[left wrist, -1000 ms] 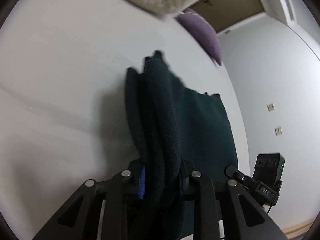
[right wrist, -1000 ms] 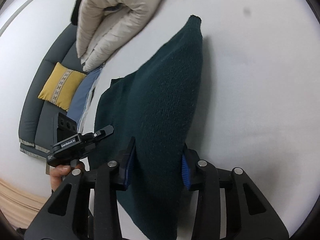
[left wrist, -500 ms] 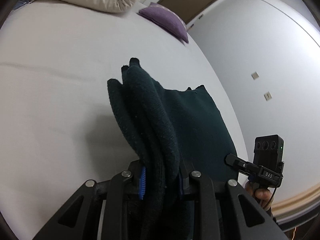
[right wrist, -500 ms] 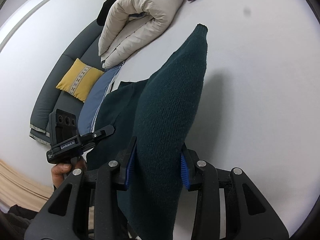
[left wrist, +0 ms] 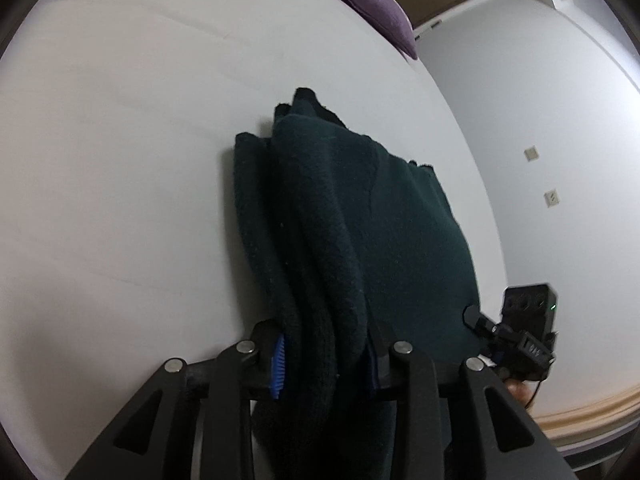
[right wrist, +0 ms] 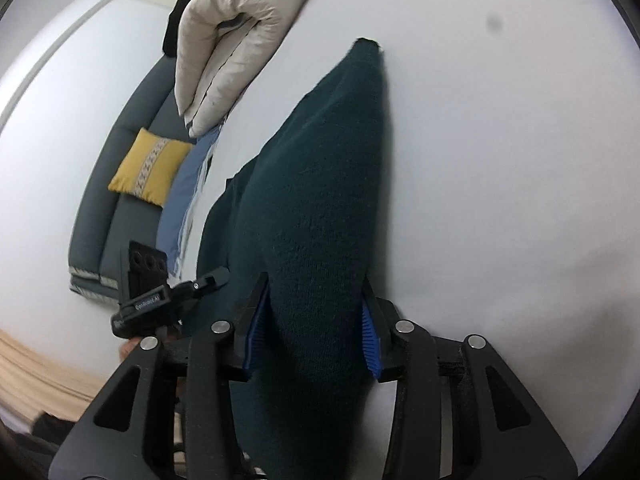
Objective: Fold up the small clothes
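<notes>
The left gripper is pinching a thick bunched fold of the dark green sweater, its fingers closed against the knit. The right gripper is clamping another fold likewise. The sweater is draping from both onto the white bed. Farther off, a beige duvet is lying at the bed's edge, a purple pillow at its far edge.
</notes>
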{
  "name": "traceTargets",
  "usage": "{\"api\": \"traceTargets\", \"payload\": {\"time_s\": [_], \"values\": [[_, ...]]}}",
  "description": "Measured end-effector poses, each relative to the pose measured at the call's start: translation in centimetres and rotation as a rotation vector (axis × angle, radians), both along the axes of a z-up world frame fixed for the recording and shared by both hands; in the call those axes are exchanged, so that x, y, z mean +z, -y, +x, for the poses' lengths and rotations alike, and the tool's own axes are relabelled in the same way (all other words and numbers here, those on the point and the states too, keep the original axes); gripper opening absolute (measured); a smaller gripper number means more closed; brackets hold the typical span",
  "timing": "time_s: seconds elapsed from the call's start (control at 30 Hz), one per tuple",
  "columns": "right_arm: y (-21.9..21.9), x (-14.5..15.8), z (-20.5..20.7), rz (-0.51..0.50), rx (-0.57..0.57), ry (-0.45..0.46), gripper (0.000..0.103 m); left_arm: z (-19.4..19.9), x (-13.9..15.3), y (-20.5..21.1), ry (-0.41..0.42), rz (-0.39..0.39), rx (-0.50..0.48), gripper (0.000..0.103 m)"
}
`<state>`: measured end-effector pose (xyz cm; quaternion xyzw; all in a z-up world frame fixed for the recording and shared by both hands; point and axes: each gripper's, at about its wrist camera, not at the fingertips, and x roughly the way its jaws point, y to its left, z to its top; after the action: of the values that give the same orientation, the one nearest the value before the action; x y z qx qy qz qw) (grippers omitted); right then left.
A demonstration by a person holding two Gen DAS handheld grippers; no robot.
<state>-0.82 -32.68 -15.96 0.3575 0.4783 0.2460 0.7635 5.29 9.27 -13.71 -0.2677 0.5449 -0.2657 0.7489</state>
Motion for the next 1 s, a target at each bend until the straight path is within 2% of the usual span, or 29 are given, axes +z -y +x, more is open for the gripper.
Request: {"api": "traceTargets", "payload": {"time_s": [0.07, 0.17, 0.33, 0.4, 0.47, 0.53, 0.6, 0.7, 0.77, 0.8, 0.87, 0.93, 1.0], "values": [[0.4, 0.0, -0.8, 0.011, -0.005, -0.001, 0.039, -0.1, 0.6, -0.1, 0.011, 0.001, 0.017, 0.038], [0.6, 1.4, -1.1, -0.028, -0.047, -0.003, 0.044, -0.6, 2.1, -0.8, 0.043, 0.031, 0.049, 0.039], [3.1, 4.9, -3.8, -0.089, -0.160, 0.074, 0.046, -2.4, 7.3, -1.5, 0.204, 0.126, 0.106, 0.042], [3.2, 6.8, -4.3, -0.057, -0.152, 0.136, 0.046, -3.1, 9.4, -0.6, 0.279, 0.152, 0.100, 0.051], [2.2, 8.6, -3.9, -0.021, -0.101, 0.178, 0.046, -3.4, 10.8, 1.4, 0.334, 0.140, 0.061, 0.054], [0.6, 9.3, -2.6, -0.007, -0.056, 0.186, 0.046, -3.2, 10.8, 3.0, 0.341, 0.130, 0.028, 0.056], [-1.5, 9.0, -0.3, -0.004, -0.026, 0.163, 0.046, -2.5, 9.4, 4.6, 0.312, 0.136, 0.013, 0.056], [-2.8, 5.4, 2.5, -0.048, -0.024, 0.039, 0.046, -1.5, 6.1, 6.0, 0.228, 0.139, -0.009, 0.055], [-2.3, 4.1, 2.3, -0.036, -0.054, 0.094, 0.037, -1.4, 4.4, 6.1, 0.188, 0.146, -0.007, 0.050], [-2.0, 4.1, 1.9, -0.033, -0.061, 0.104, 0.033, -1.7, 4.5, 5.9, 0.201, 0.142, -0.002, 0.048], [-1.6, 5.0, 1.3, -0.032, -0.077, 0.112, 0.034, -2.4, 5.3, 5.4, 0.220, 0.145, 0.002, 0.049], [-1.4, 6.5, 0.4, -0.087, -0.098, 0.137, 0.037, -3.6, 7.3, 5.0, 0.295, 0.198, 0.019, 0.050], [-1.6, 9.0, -1.0, -0.172, -0.113, 0.209, 0.038, -5.0, 9.4, 4.7, 0.387, 0.249, 0.044, 0.062]]}}
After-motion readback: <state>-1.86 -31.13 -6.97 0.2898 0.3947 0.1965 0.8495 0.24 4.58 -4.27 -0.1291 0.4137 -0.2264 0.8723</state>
